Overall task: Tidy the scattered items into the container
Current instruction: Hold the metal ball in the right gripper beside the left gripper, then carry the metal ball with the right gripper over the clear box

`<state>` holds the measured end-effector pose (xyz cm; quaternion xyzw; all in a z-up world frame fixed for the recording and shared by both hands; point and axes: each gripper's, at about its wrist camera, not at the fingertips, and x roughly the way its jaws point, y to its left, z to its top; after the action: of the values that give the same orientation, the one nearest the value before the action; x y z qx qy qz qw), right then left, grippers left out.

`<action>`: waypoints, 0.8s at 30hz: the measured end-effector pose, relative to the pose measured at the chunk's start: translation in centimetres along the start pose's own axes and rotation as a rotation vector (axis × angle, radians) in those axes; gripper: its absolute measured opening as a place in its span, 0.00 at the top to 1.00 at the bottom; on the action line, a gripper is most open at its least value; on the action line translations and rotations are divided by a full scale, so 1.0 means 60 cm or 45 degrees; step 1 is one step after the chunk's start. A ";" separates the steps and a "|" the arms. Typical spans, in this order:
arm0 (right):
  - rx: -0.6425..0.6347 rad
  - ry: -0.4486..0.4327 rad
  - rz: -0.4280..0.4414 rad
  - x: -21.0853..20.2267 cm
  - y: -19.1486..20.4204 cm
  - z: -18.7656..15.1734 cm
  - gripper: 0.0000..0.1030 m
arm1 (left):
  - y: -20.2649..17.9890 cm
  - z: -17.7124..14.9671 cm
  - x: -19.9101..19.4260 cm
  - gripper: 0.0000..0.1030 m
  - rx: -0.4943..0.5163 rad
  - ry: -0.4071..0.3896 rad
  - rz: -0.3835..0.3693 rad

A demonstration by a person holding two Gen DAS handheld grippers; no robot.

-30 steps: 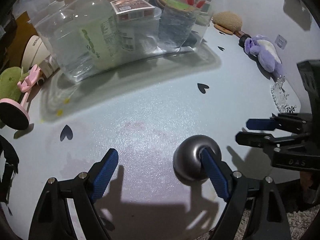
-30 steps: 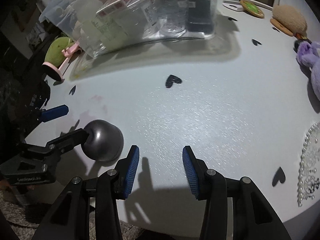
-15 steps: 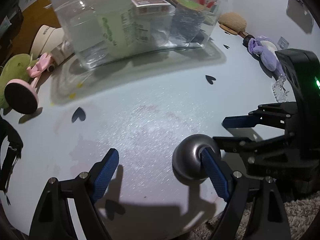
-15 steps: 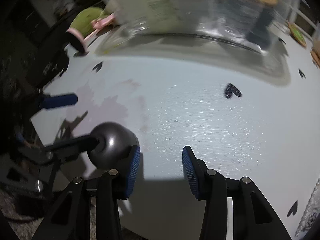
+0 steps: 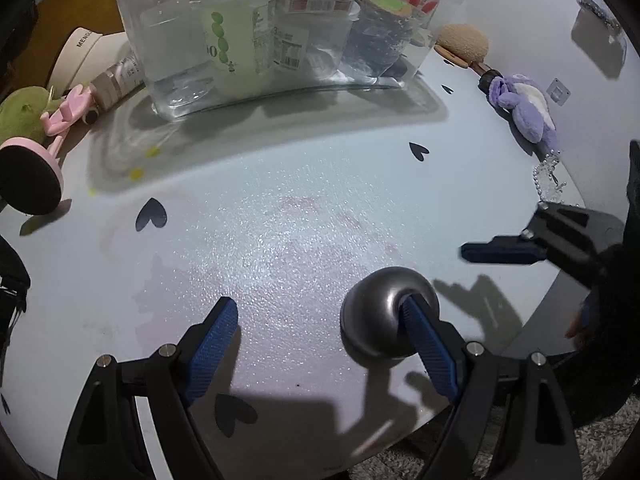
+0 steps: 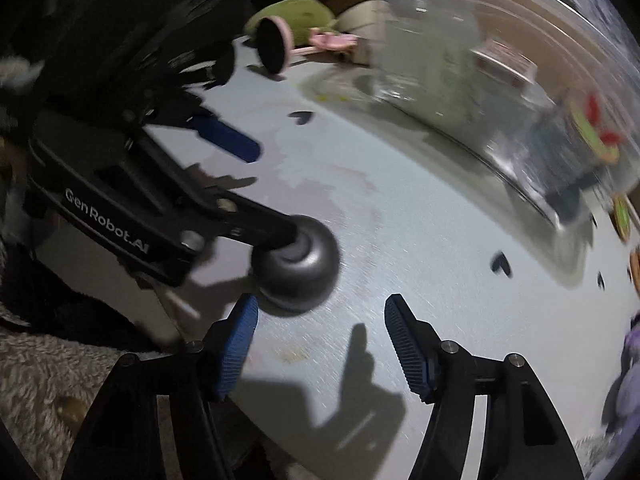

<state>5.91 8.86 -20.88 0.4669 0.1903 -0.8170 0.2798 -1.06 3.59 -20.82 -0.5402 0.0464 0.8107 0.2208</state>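
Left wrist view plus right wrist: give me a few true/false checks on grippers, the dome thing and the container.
1. The left gripper is open, with its right finger tip inside the hollow top of the grey metal dome. True.
2. The right gripper is shut on the dome. False: it is open, and the dome sits just ahead of its left finger.
3. The dome is inside the clear container. False: it sits on the table, near the front edge.
4. The purple plush toy lies on the table outside the container. True.
5. The container is empty. False: it holds bottles and a small box.
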 end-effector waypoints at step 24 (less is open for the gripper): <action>0.244 0.008 0.167 0.047 -0.032 0.023 0.44 | 0.037 -0.037 -0.055 0.19 -0.100 -0.100 -0.042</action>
<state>2.65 8.76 -22.55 0.5053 0.0813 -0.8100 0.2862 0.99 -0.14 -19.12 -0.5169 -0.0031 0.8287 0.2145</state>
